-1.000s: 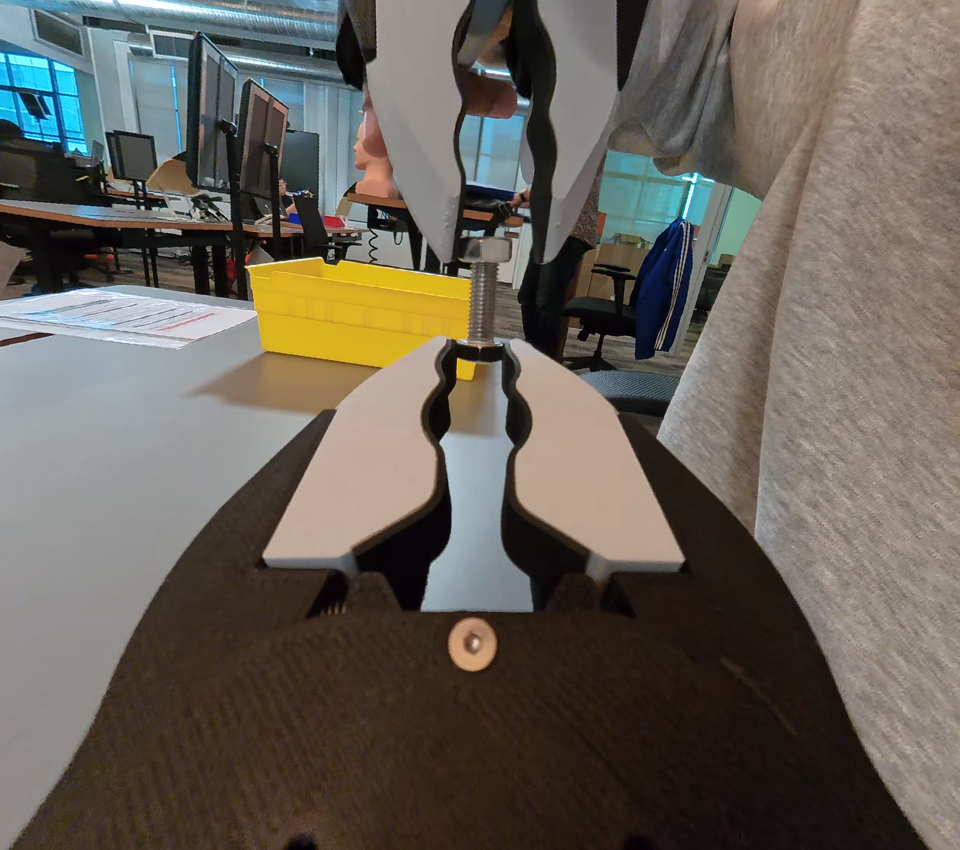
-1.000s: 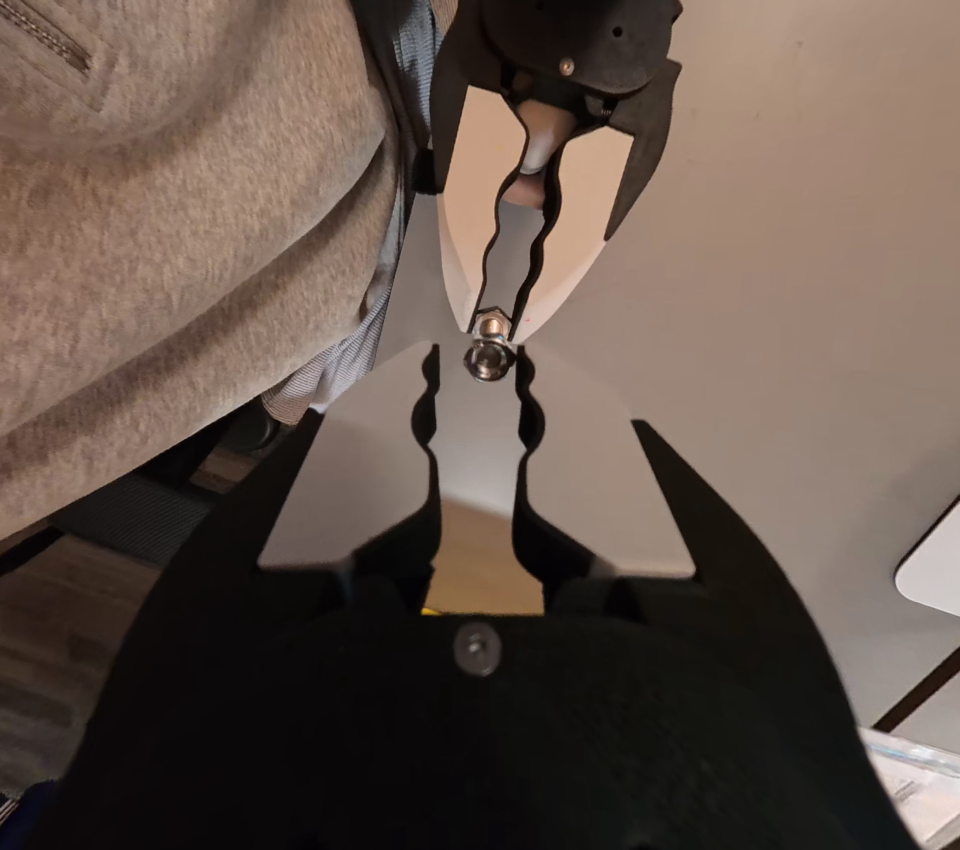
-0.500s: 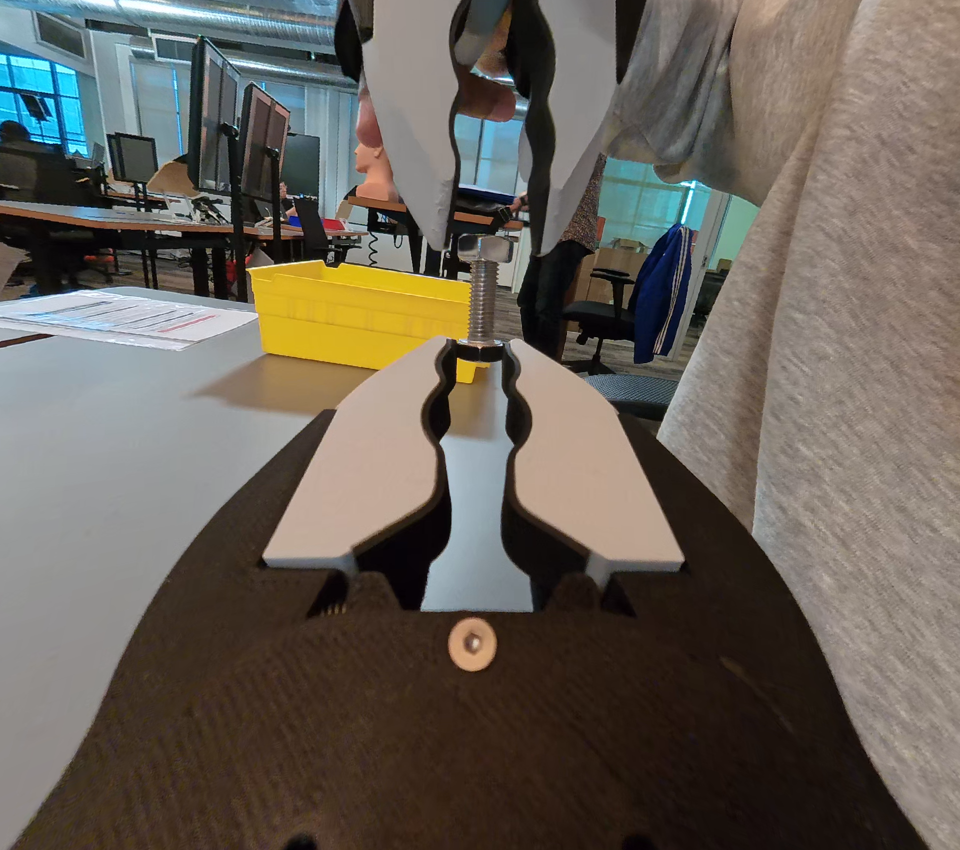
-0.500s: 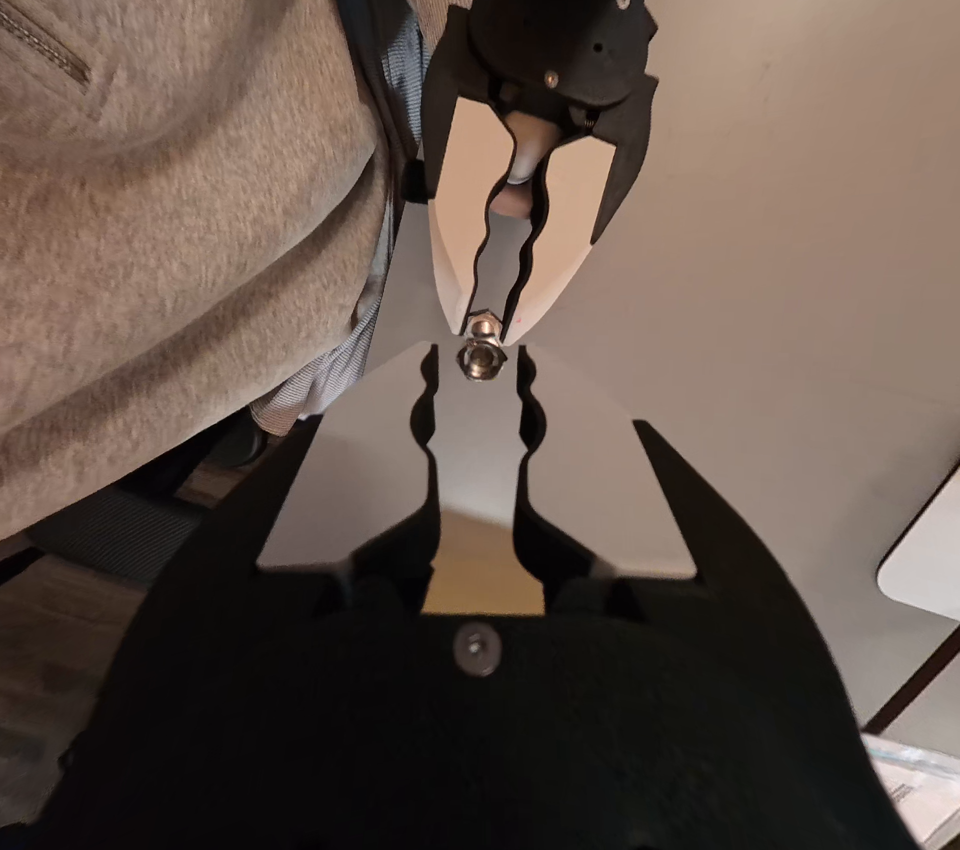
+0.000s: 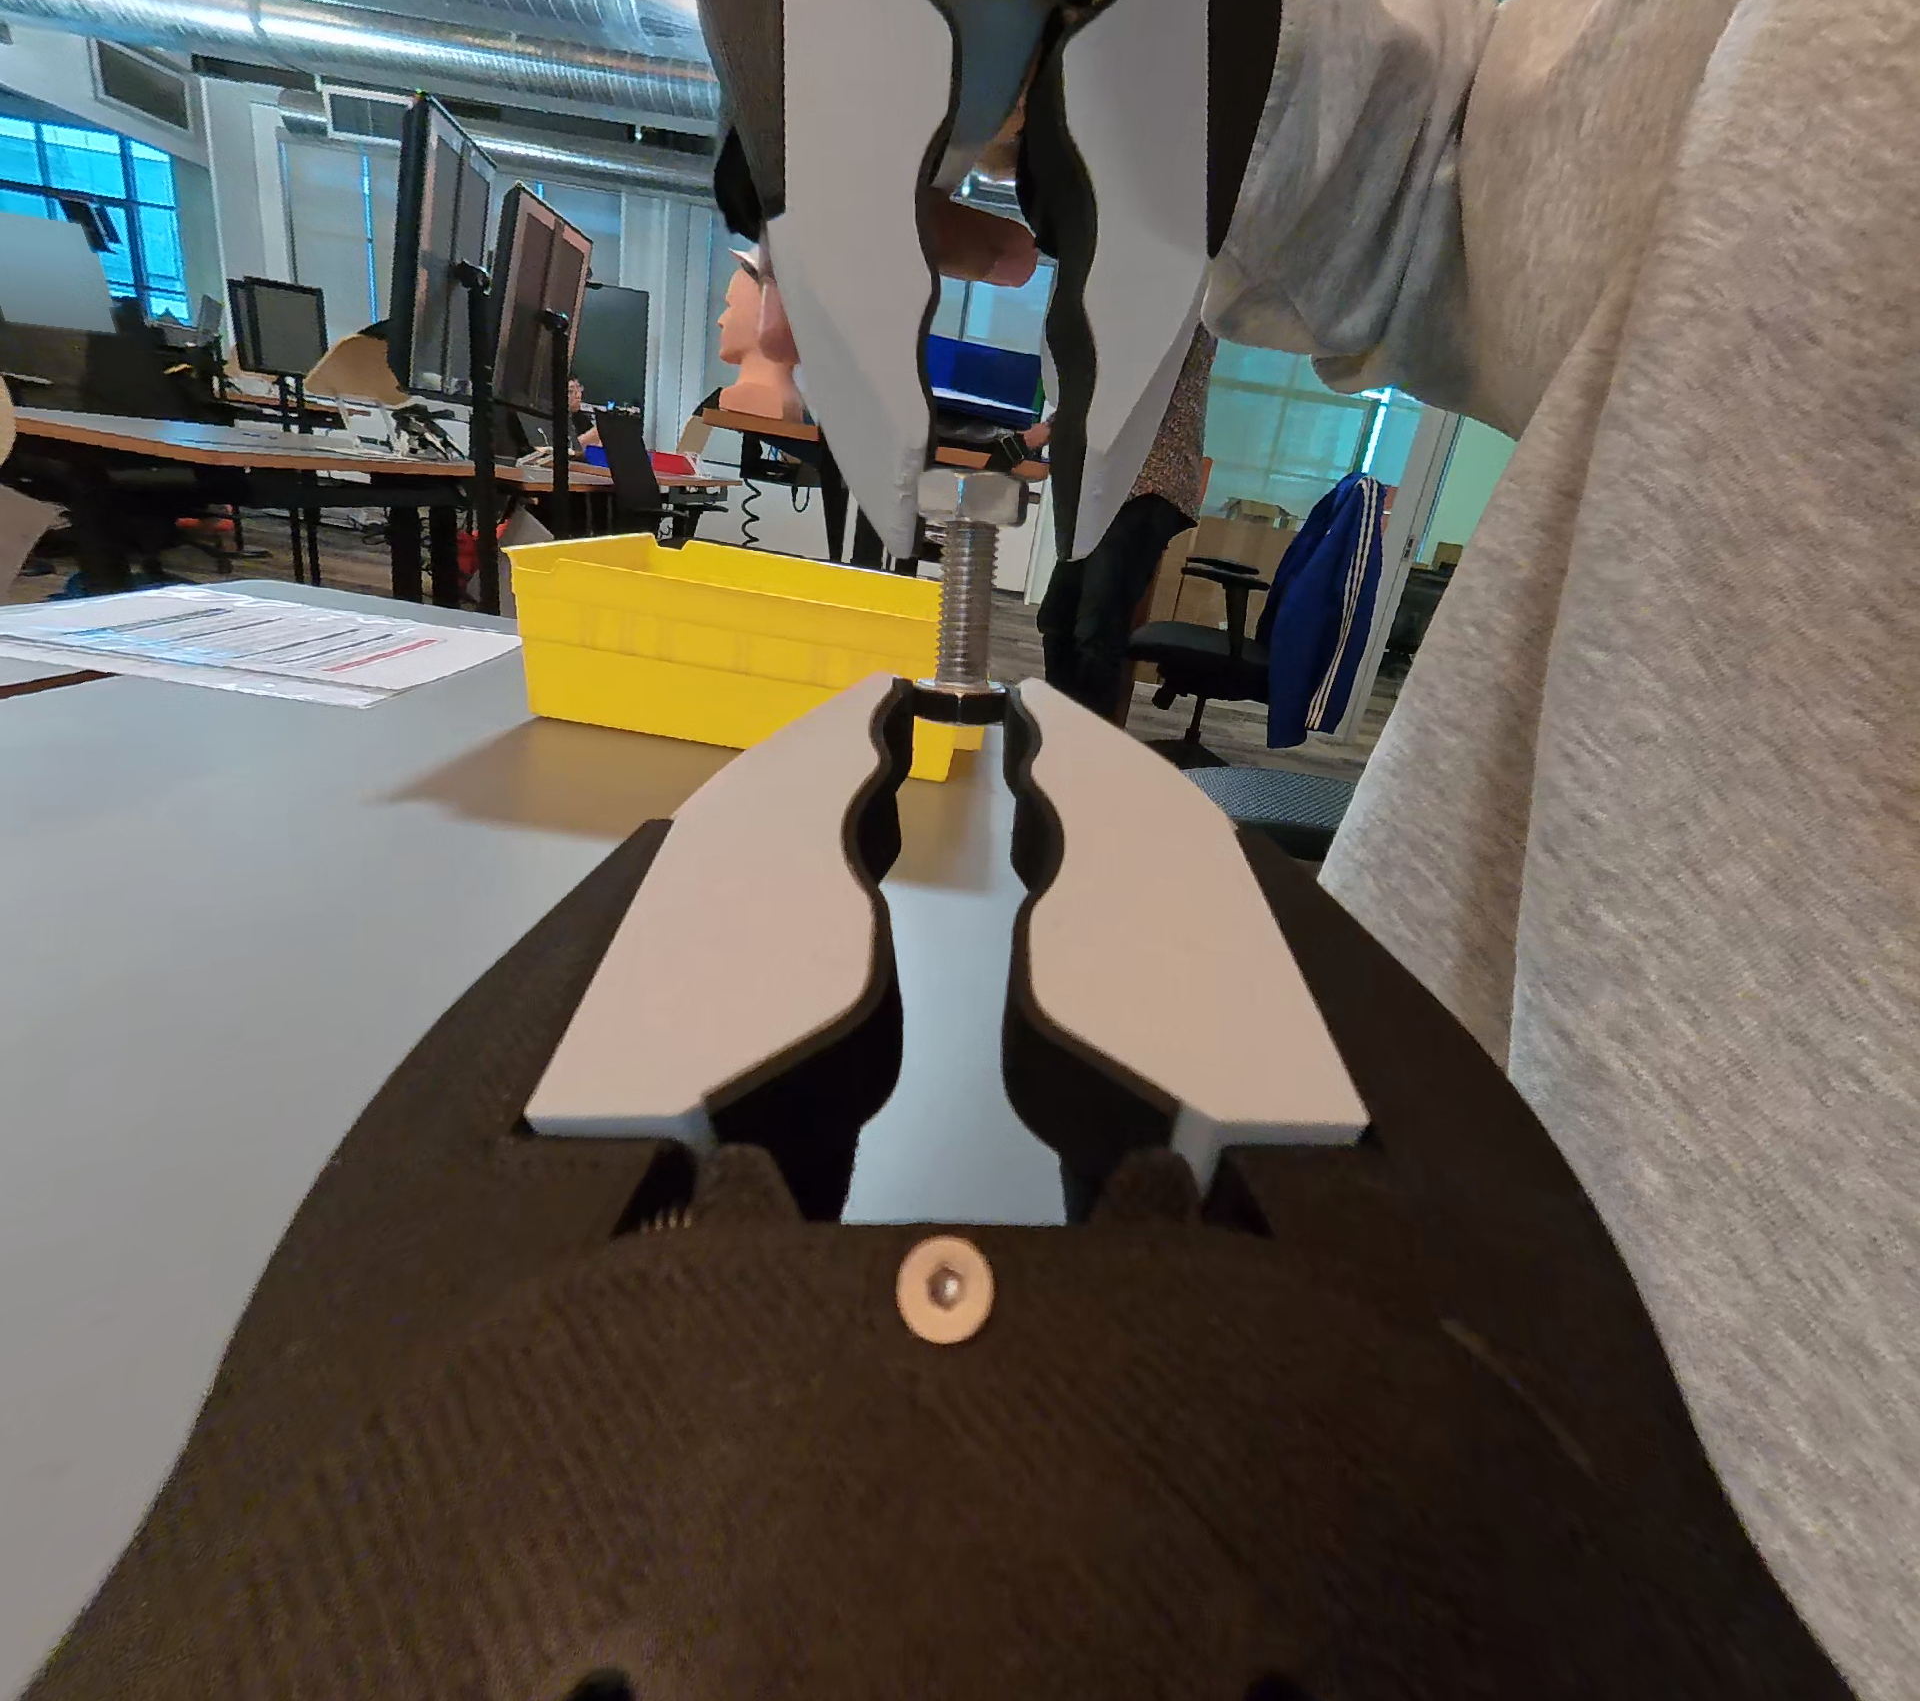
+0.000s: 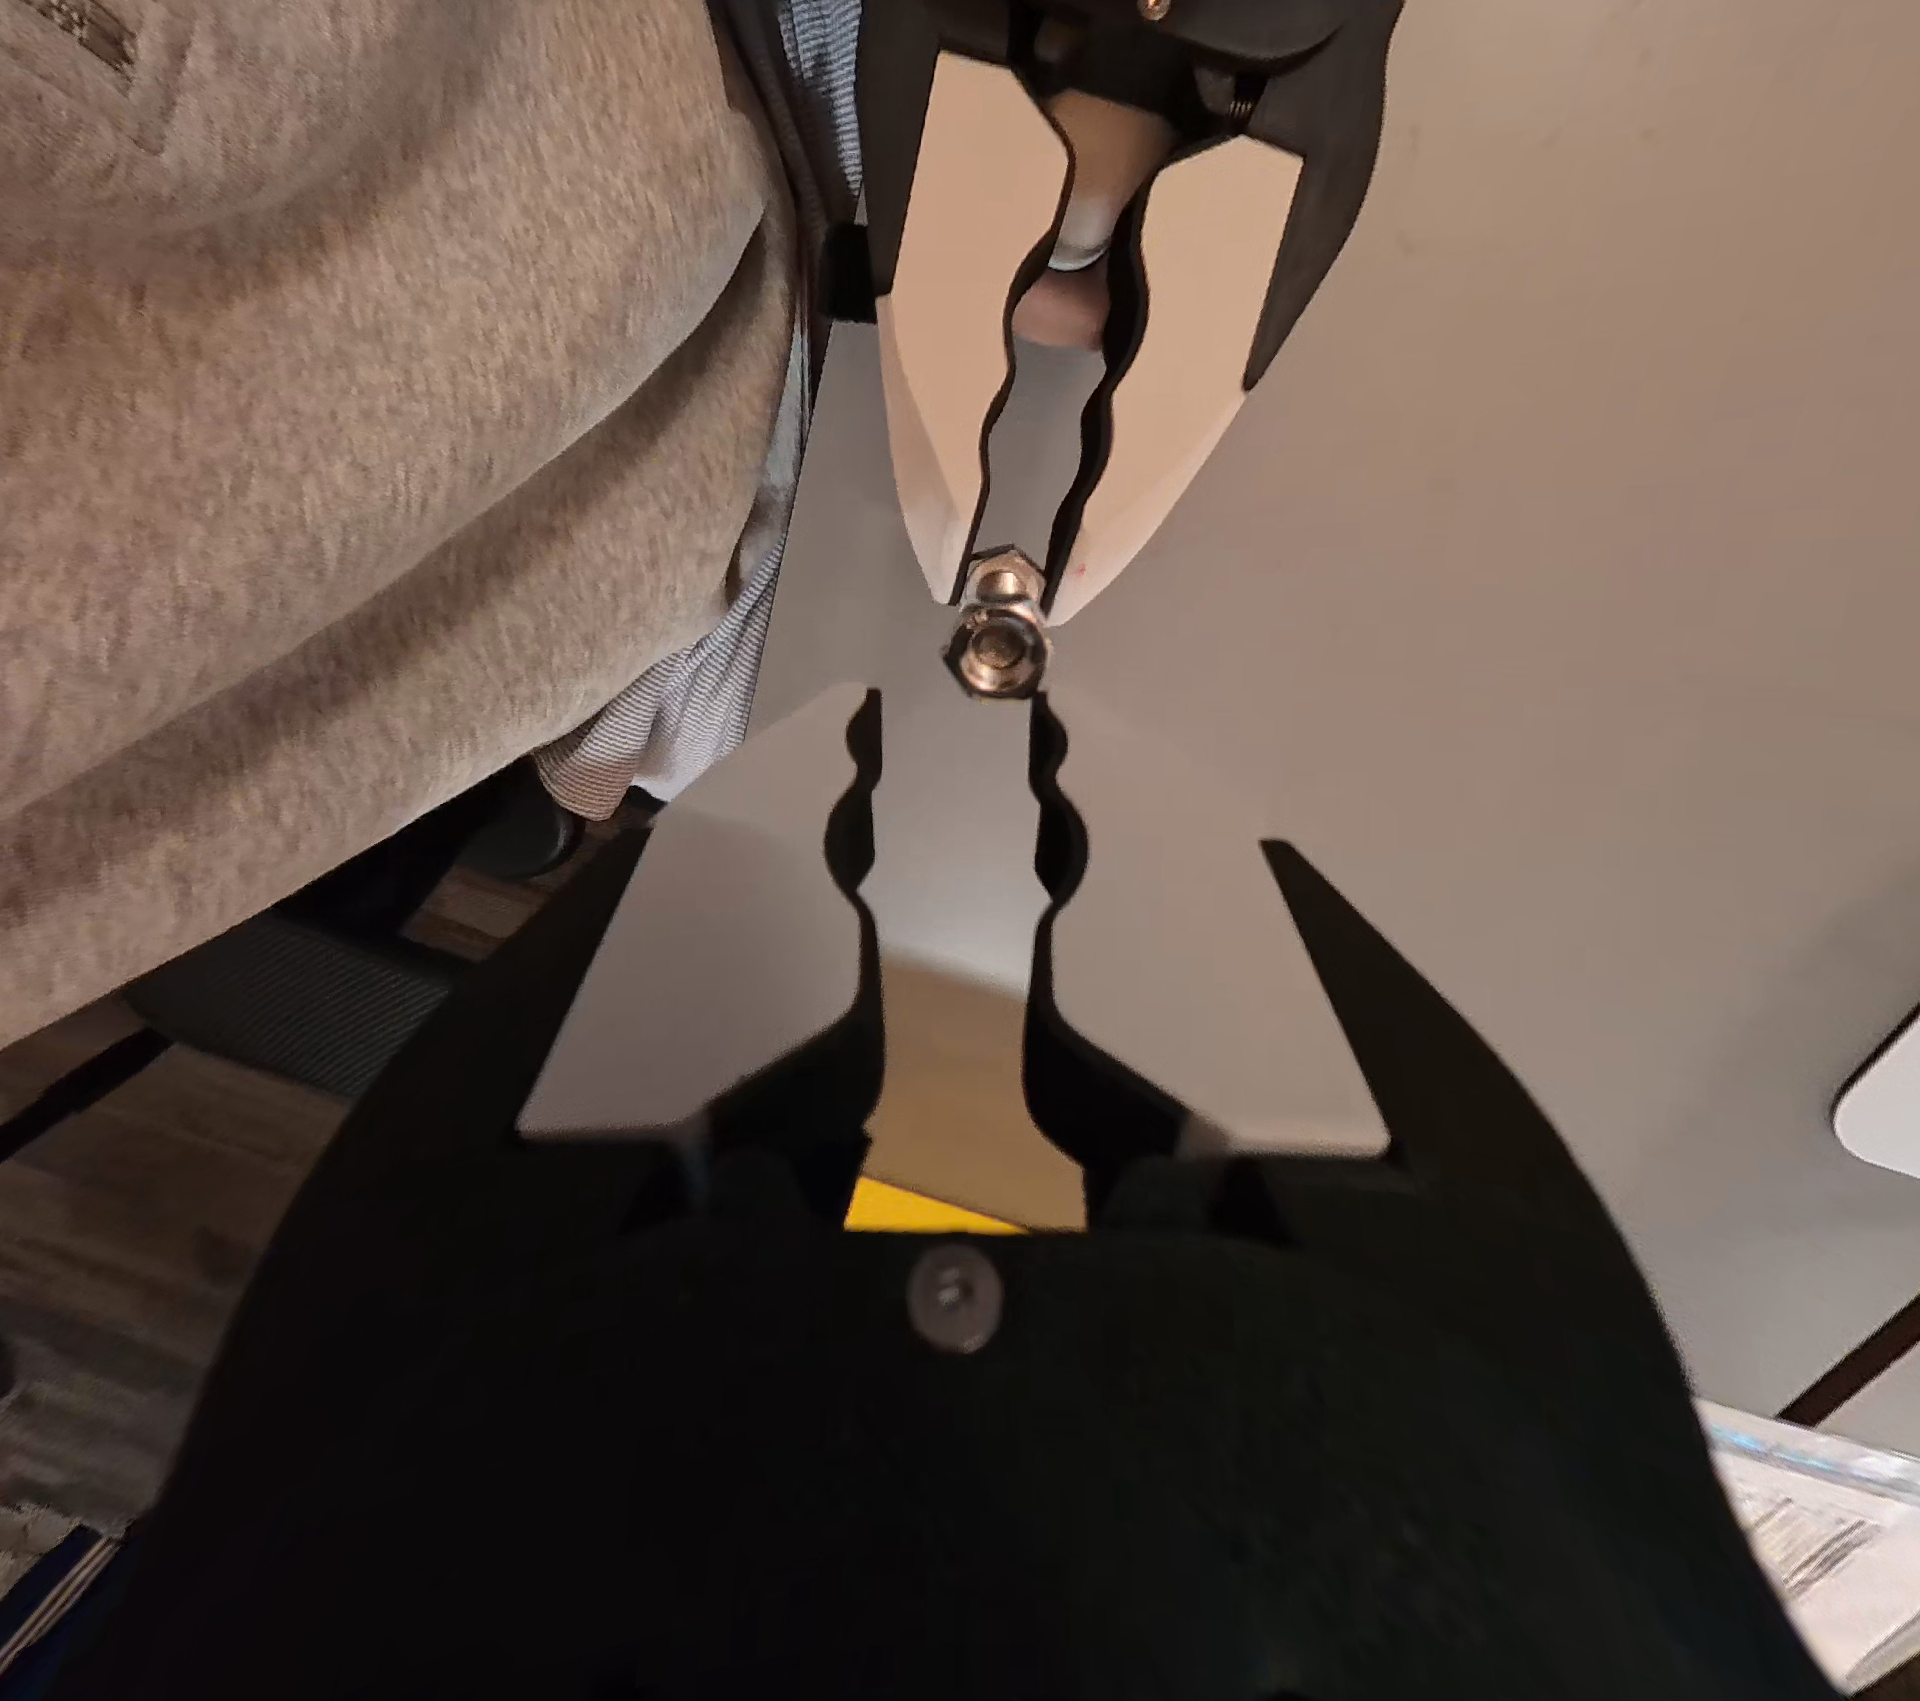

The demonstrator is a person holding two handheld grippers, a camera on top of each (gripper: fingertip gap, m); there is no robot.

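Note:
My left gripper (image 5: pixel 958 697) is shut on a hex nut (image 5: pixel 958 702) at its fingertips. A steel bolt (image 5: pixel 968 602) stands upright out of the nut, head on top. My right gripper (image 5: pixel 992 545) points down from above, open, its fingertips on either side of the bolt head; one tip looks to be touching it. In the right wrist view my right gripper (image 6: pixel 954 701) is open, and the bolt head (image 6: pixel 992 656) lies just past its tips. Behind it the left gripper (image 6: pixel 1000 589) clamps the nut (image 6: pixel 1000 579). Both grippers are above the grey table (image 5: pixel 208 924).
A yellow bin (image 5: pixel 727 643) stands on the table behind the bolt, with a sheet of paper (image 5: pixel 239 638) to its left. A person's grey sweater (image 5: pixel 1662 820) fills the right side. Office desks with monitors (image 5: pixel 436 269) and chairs lie beyond. The grippers are tip to tip, or close to it.
The right gripper has come down slightly around the bolt head and stays open. In the right wrist view the bolt head has moved from between the tips to just beyond them. The left gripper holds still.

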